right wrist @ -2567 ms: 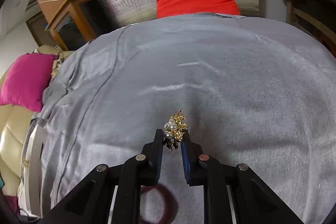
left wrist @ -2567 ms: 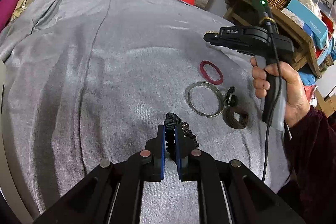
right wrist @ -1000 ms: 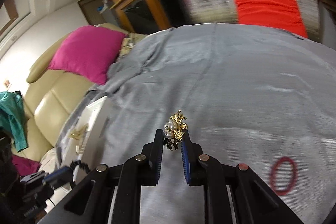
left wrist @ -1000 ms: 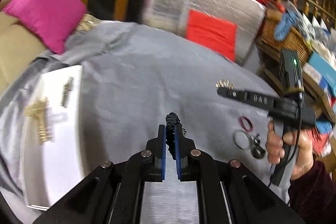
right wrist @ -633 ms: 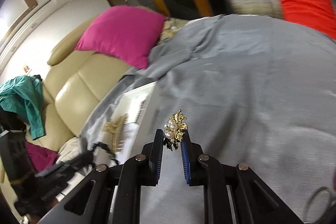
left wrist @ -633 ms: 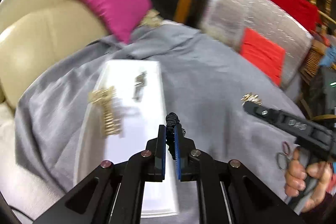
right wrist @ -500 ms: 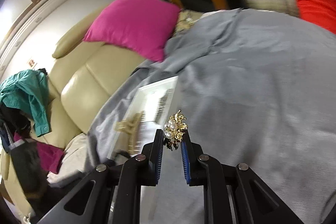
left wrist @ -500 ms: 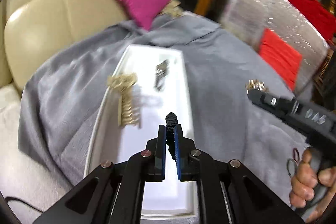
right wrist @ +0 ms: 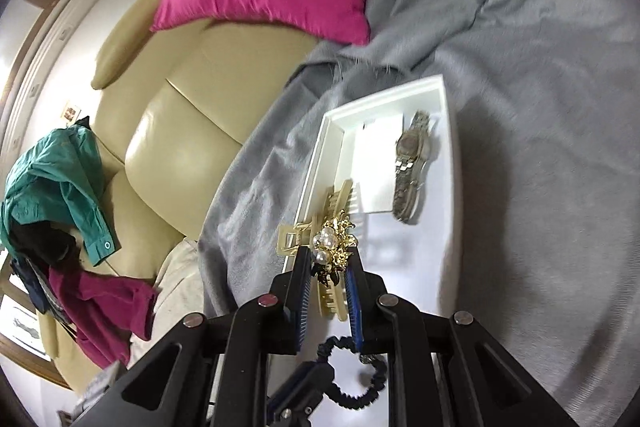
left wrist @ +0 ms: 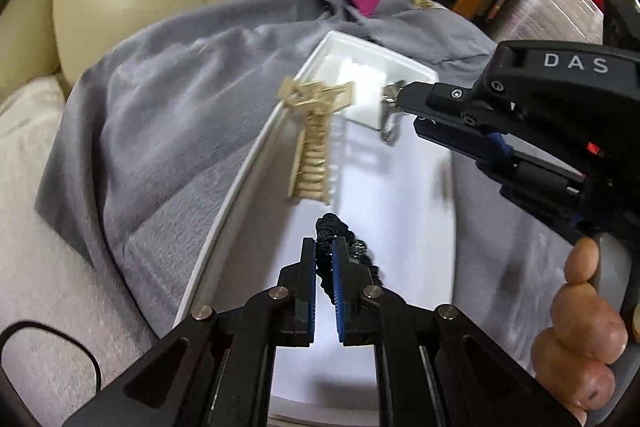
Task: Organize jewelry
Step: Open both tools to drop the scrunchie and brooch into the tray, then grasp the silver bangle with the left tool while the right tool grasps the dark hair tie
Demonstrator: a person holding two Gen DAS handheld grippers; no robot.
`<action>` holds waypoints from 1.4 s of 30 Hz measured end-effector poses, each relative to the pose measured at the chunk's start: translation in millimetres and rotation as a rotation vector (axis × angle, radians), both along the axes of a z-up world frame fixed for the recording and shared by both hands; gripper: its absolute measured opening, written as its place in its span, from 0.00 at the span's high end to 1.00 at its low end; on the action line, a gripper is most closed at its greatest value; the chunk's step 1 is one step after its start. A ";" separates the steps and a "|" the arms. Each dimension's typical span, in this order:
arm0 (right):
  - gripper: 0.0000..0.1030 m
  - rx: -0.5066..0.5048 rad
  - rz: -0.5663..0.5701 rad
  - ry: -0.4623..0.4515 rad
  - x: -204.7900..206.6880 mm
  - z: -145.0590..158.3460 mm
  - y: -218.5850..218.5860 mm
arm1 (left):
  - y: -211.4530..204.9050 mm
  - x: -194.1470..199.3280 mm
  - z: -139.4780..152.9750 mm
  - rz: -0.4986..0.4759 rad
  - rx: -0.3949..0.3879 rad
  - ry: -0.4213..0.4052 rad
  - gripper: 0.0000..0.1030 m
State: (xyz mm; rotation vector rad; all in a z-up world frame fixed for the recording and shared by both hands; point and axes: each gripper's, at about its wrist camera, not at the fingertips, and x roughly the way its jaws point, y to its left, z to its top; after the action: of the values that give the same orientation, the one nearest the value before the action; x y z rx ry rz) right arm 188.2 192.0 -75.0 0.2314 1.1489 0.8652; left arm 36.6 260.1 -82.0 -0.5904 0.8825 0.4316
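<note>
From the left wrist view, we see the left gripper (left wrist: 324, 259) pinching a black beaded scrunchie (left wrist: 340, 239), its jaws nearly together on it. It hangs over the near half of the white tray (left wrist: 224, 223), which lies on a grey blanket (left wrist: 160, 131) with its long axis running away from us toward the sofa. Ahead of the scrunchie in the tray is a cream claw clip (left wrist: 314, 143), lying roughly along the tray. We judge the bare tray floor directly below and just short of the clip to be where the scrunchie should go down. The right gripper (left wrist: 404, 103) reaches in from the right, farther up the tray; what it carries is mostly hidden behind its jaws. Motion blur softens the far end.

From the right wrist view, the right gripper (right wrist: 328, 267) is clamped on a gold brooch with pearls (right wrist: 334, 243), over the tray's left side. The claw clip (right wrist: 332, 211) sits partly behind the brooch. A wristwatch (right wrist: 412, 167) lies lengthwise farther up. The scrunchie (right wrist: 352, 375) shows at the bottom, partly cut off by the gripper body.
</note>
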 end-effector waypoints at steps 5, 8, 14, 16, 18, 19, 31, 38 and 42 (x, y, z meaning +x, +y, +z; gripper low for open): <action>0.82 -0.045 -0.003 0.047 6.3 -20.0 14.6 | 8.9 -2.2 -4.3 0.037 -0.036 0.007 0.92; 0.82 -0.076 -0.005 0.053 6.6 -28.3 17.8 | 11.1 -1.7 -8.8 0.045 -0.061 0.023 0.92; 0.82 -0.133 -0.010 0.059 8.0 -35.8 21.1 | 12.6 0.6 -12.7 0.058 -0.071 0.042 0.92; 0.79 -0.132 -0.020 0.083 10.4 -36.5 20.5 | 14.8 2.2 -14.8 0.067 -0.073 0.052 0.92; 0.76 -0.125 -0.025 0.116 14.1 -37.7 19.4 | 17.6 2.2 -17.2 0.079 -0.083 0.062 0.92; 0.67 -0.121 -0.028 0.126 15.2 -37.8 17.9 | 19.0 3.5 -18.2 0.080 -0.087 0.065 0.91; 0.44 0.023 -0.084 0.066 4.3 3.4 -36.2 | 6.7 -5.1 10.2 0.095 0.028 -0.016 0.59; 0.44 0.066 -0.204 0.016 -7.7 25.3 -130.9 | -35.2 -5.8 38.9 0.015 0.213 -0.106 0.46; 0.44 0.062 -0.297 -0.020 -19.5 33.2 -201.9 | -71.6 -1.5 51.4 -0.062 0.291 -0.144 0.41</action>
State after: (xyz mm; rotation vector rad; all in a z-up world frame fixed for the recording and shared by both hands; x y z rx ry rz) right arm 168.7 -9.9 -41.8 0.4327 1.0381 0.6389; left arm 35.1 188.5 -30.6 -0.3211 0.6829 0.4455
